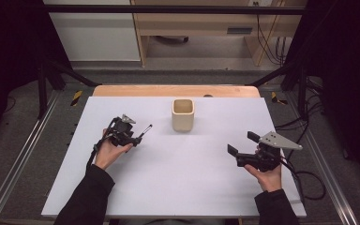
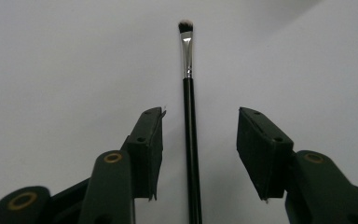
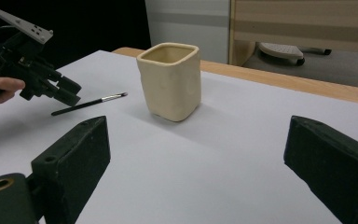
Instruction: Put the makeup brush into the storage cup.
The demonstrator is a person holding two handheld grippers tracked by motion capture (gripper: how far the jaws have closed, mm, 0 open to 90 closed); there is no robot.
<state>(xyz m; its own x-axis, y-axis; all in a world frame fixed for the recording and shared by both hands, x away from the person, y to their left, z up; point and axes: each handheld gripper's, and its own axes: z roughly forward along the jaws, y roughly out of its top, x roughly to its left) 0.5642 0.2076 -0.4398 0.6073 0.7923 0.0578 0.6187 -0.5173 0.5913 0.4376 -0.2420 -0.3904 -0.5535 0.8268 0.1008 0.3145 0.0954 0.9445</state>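
**Me:** Two grippers up, both with jaws apart. Left gripper (image 2: 199, 135) straddles the brush (image 2: 190, 140), pads clear of the handle on both sides. Brush looks to be lying flat on the table (image 1: 178, 178), bristles pointing away from me.

**Rev:** Right side?

**Me:** Right gripper (image 3: 196, 172) hangs wide and empty, nearer me, aimed at the cup (image 3: 170, 81). Cup stands upright farther back, mid-table, well apart from the brush.

**Rev:** Risks?

**Me:** Thin round handle. If I close off-centre, I'd guess it rolls or skids out. Grab too near the tail and the bristle end sags, then clips the cup rim. Cup looks light; a nudge could tip it.
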